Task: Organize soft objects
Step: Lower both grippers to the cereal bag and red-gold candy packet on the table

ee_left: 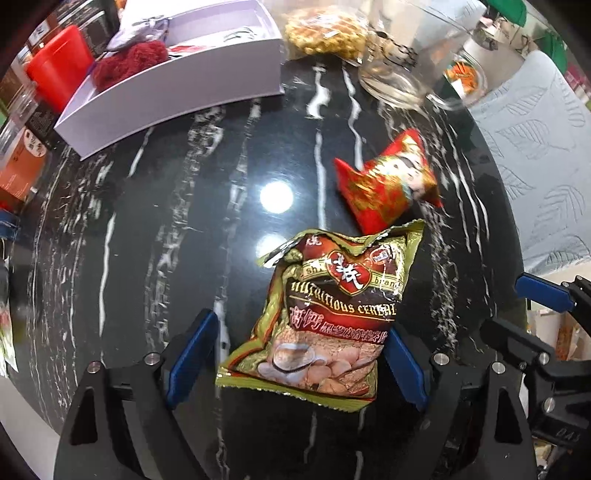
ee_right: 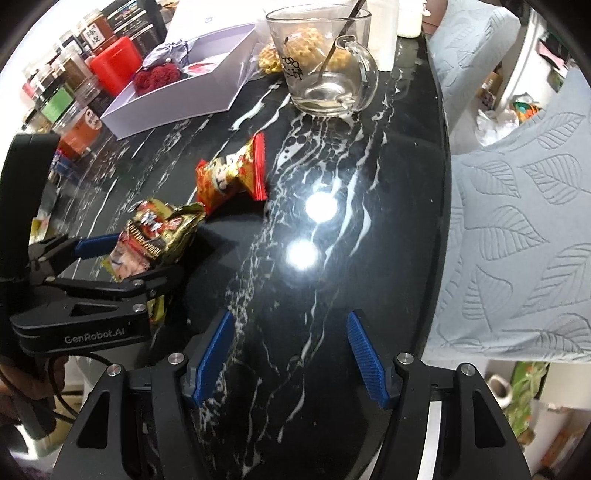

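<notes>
A green and brown cereal packet (ee_left: 332,317) lies flat on the black marble table (ee_left: 147,221). My left gripper (ee_left: 299,358) points down over it and stands open, a blue pad on either side of the packet's lower half. From the right wrist view the same packet (ee_right: 159,236) sits between the left gripper's (ee_right: 147,258) fingers. A small red and gold snack packet (ee_left: 388,184) (ee_right: 232,177) lies just beyond. My right gripper (ee_right: 291,354) is open above bare table with nothing in it, to the right of the left one (ee_left: 532,317).
A white box (ee_left: 177,85) at the back left holds a red woolly item (ee_left: 129,62) and a silver pouch (ee_left: 140,33). A glass mug (ee_right: 325,62) with a spoon and a bag of waffles (ee_left: 325,33) stand behind. Jars (ee_right: 70,85) line the left; a leaf-patterned cushion (ee_right: 517,240) borders the table's right edge.
</notes>
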`<state>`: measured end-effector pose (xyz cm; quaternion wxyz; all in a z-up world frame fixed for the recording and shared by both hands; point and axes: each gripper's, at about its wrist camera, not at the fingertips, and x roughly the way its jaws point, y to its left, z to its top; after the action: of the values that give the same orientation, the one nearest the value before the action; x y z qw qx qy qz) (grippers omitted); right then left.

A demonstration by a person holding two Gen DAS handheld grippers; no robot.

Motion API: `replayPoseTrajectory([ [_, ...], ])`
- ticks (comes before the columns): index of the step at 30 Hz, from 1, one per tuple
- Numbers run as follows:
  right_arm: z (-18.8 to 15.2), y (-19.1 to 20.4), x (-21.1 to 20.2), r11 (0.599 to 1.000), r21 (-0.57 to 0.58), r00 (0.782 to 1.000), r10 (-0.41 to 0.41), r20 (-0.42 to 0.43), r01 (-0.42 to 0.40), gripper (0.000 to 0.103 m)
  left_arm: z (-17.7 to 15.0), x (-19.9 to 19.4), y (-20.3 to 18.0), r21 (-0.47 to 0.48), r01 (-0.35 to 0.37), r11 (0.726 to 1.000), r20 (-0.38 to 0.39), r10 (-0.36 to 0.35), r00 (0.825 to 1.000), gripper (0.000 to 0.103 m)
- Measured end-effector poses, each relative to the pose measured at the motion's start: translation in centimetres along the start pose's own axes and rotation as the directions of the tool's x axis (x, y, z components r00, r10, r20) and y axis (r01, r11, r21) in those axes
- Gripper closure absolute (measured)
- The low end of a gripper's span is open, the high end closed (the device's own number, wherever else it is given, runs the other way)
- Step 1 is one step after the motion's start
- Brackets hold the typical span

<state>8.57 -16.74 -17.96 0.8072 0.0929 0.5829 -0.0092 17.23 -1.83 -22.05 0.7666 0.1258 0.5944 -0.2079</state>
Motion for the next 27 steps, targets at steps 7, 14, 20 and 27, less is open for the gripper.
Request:
replayPoseTrajectory([
  [7,1.8,0.8,1.2,1.000,-0.013,1.000,0.022,0.007,-0.022,0.039,0.2,-0.7,2.5,-0.042,-0.047,0.998,0.048,0.049,0.998,0.042],
  [14,4.2,1.9,2.8,0.999,-0.027,0.999,0.043,0.026,-0.042,0.035,1.1,-0.8,6.1,-0.114,-0.069,0.991,0.061,0.076,0.995,0.044],
  [20,6.0,3.1,4.1,0.998,-0.045,0.998,0.055,0.041,-0.053,0.027,1.4,-0.3,9.4,-0.166,-0.053,0.985,0.075,0.066,0.995,0.044],
  [27,7.2,4.7,5.1,0.994,-0.097,0.997,0.049,0.056,-0.044,0.021,2.3,-0.4,11.4,-0.178,-0.051,0.983,0.094,0.068,0.993,0.044],
])
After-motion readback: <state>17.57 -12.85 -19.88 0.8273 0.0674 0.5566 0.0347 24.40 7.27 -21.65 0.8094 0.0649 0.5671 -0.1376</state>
